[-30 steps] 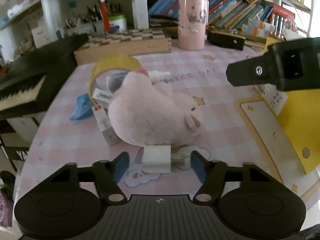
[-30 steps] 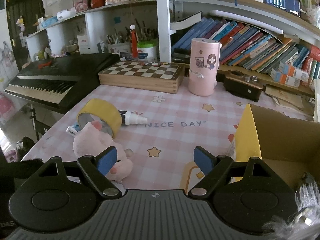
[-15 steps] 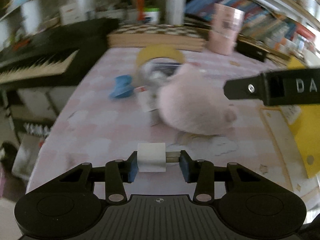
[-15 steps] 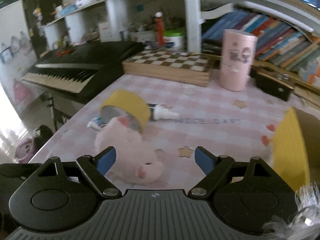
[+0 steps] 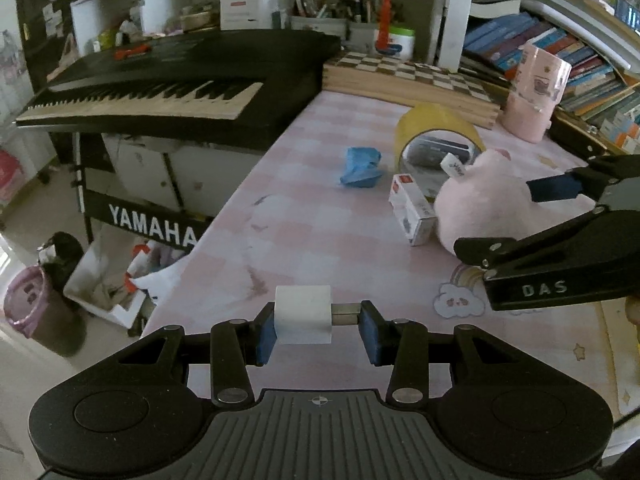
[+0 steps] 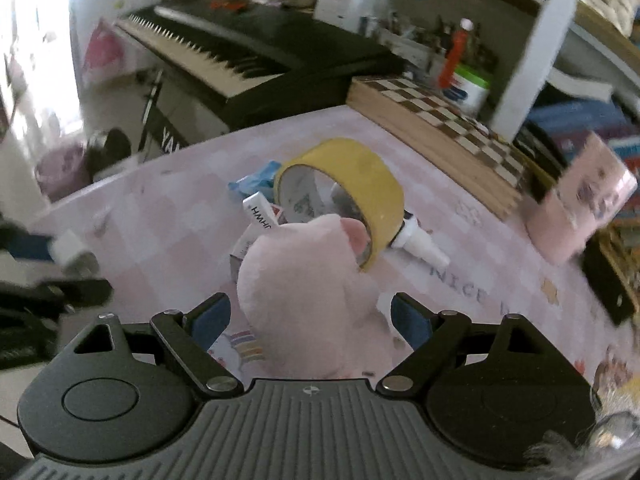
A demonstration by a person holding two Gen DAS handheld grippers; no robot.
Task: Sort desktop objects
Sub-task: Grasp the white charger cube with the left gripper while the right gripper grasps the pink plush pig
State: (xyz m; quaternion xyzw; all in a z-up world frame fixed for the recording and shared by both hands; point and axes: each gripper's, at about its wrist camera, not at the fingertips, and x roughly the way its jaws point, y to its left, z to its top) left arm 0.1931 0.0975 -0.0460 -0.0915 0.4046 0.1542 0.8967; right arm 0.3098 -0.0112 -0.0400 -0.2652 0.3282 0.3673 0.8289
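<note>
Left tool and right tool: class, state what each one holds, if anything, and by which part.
The left tool clamps a white charger plug end to end: one pad on its body, the other on its prongs. The right tool holds nothing; it straddles the pink plush toy.

A small white charger plug (image 5: 303, 314), metal prongs pointing right, sits low in the frame's centre, pinched in the left hand-held gripper (image 5: 318, 332). At right of centre, on the counter (image 5: 304, 240), a pink plush toy (image 5: 482, 208) lies against a white carton (image 5: 412, 214), a yellow tape roll (image 5: 438, 140) standing on edge behind them. A crumpled blue wrapper (image 5: 360, 167) lies left of the roll, a white nozzle bottle (image 6: 420, 244) behind it.
</note>
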